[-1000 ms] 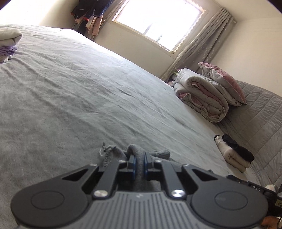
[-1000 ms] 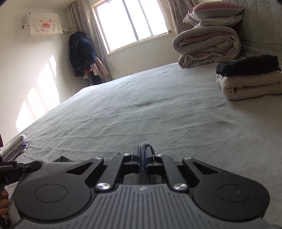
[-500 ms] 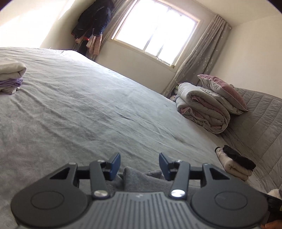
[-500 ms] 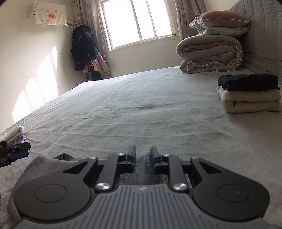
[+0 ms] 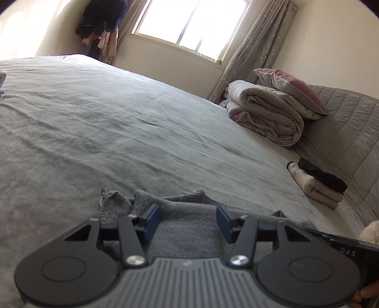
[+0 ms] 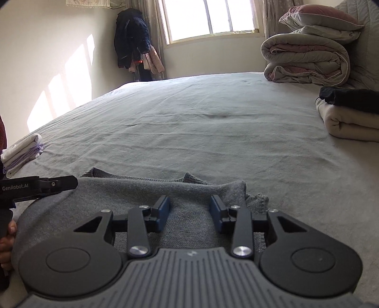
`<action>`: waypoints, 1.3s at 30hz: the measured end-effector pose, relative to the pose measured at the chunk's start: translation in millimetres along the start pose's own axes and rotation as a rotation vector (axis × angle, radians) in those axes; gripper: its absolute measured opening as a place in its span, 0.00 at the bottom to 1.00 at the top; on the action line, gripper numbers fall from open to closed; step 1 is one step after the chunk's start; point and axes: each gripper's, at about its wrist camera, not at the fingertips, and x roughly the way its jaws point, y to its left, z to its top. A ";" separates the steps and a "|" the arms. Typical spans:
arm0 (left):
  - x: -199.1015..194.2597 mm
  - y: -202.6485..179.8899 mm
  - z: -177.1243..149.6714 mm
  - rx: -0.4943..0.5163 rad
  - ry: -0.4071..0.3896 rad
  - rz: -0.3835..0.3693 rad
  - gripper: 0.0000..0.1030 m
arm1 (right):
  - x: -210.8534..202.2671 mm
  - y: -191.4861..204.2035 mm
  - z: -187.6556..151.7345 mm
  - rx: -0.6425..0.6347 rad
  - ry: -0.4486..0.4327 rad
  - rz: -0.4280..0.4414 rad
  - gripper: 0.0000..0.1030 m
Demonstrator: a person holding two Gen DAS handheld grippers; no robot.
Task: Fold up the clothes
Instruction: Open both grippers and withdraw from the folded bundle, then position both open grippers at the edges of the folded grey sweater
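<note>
My left claw (image 5: 187, 219) is spread wide, its blue pads (image 5: 151, 219) parted with nothing between them, hanging low over the grey knit sweater (image 5: 184, 232) that lies flat on the bed (image 5: 118, 132). My right claw (image 6: 189, 213) is spread the same way, gripping nothing, over the same sweater (image 6: 142, 196). The sweater sits directly under and just ahead of both claws. Its far edge runs across the sheet a little beyond my fingertips, with ribbed trim showing there. In the left wrist view, a bunched corner with loose yarn pokes out ahead and to the left of the left claw. In the right wrist view, a crumpled bit of knit lies just ahead and to the right of the right claw.

From the right wrist view, the left claw's black body (image 6: 38, 187) shows off to the left, above the sweater's left part, with my hand (image 6: 7, 239) gripping its handle. From the left wrist view, part of the right claw's body (image 5: 350, 248) enters at the lower right.

Well ahead and to the right of both claws, a folded stack, beige below and black on top (image 5: 317, 183), rests on the bed near the quilted headboard (image 5: 350, 132). Farther on lie a rolled duvet (image 5: 265, 116) and, on top of it, a pillow (image 5: 289, 87). Far to the left of the right claw sits a small stack of folded white and lilac clothes (image 6: 22, 151). Past the bed, dark coats (image 6: 132, 47) hang in the corner beside the window (image 6: 208, 19).
</note>
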 end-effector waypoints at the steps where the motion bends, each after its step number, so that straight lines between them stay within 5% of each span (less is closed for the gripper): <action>1: -1.8 -0.2 0.5 0.002 -0.002 0.007 0.52 | -2.5 -0.4 0.8 0.002 -0.002 -0.006 0.38; 6: -17.5 -5.0 2.9 0.006 -0.003 0.043 0.55 | -17.2 -3.6 1.9 0.035 -0.010 -0.008 0.41; 15: -61.7 10.8 9.8 -0.095 0.036 0.022 0.75 | -55.1 -21.2 1.2 0.102 0.008 0.001 0.56; 27: -96.7 29.7 8.9 -0.181 0.109 0.026 0.82 | -89.5 -29.1 -9.6 0.147 0.114 -0.007 0.67; 39: -98.6 19.9 6.4 -0.158 0.190 0.020 0.85 | -105.5 -19.5 -15.0 0.150 0.158 0.001 0.71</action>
